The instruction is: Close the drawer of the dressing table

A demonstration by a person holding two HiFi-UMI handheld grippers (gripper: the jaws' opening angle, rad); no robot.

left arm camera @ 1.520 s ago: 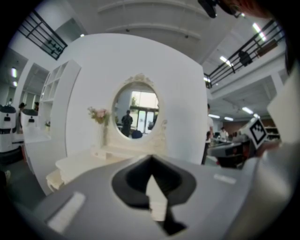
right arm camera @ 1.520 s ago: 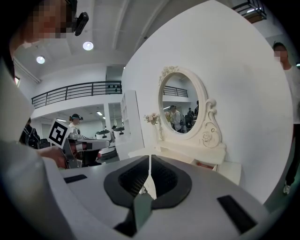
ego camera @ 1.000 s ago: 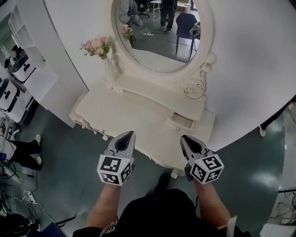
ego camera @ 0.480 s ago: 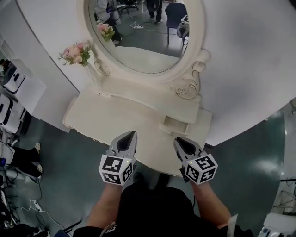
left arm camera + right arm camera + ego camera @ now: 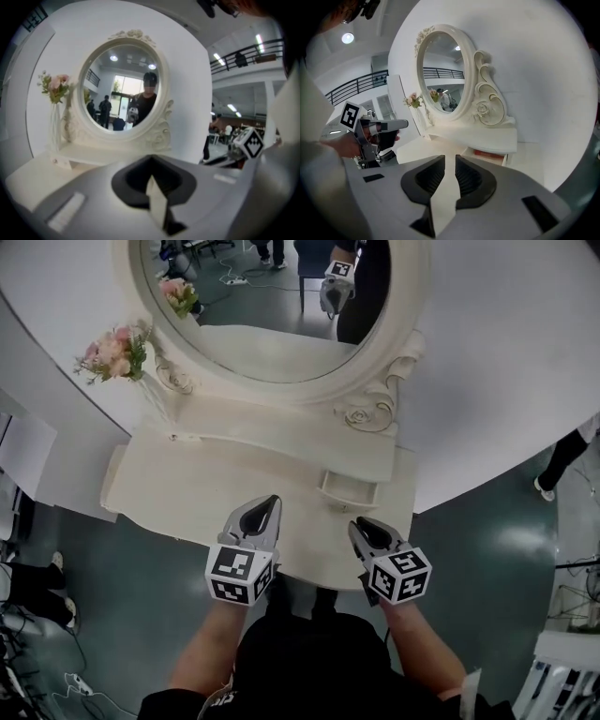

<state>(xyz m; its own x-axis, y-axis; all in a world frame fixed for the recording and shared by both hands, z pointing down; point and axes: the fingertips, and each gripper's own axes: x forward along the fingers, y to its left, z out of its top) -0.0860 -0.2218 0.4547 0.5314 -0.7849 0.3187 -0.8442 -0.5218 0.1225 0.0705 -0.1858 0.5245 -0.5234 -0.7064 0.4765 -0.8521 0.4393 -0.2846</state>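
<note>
The white dressing table (image 5: 187,486) has a small drawer (image 5: 349,489) standing pulled out under the raised shelf at its right; in the right gripper view the drawer (image 5: 490,155) shows a reddish inside. My right gripper (image 5: 361,527) hovers over the table's front edge, a short way in front of the drawer and apart from it. Its jaws have just been opening, and nothing is between them (image 5: 450,161). My left gripper (image 5: 265,508) is shut and empty over the tabletop to the drawer's left, pointing at the mirror (image 5: 151,180).
An oval mirror (image 5: 272,306) in a carved white frame rises behind the table against a curved white wall (image 5: 506,362). A vase of pink flowers (image 5: 114,348) stands at the back left. Grey-green floor (image 5: 141,587) surrounds the table. A person's leg (image 5: 562,460) shows at right.
Both grippers have moved forward and down, from in front of the table to over its front edge. The right gripper's jaws have parted. The table and mirror now look nearer.
</note>
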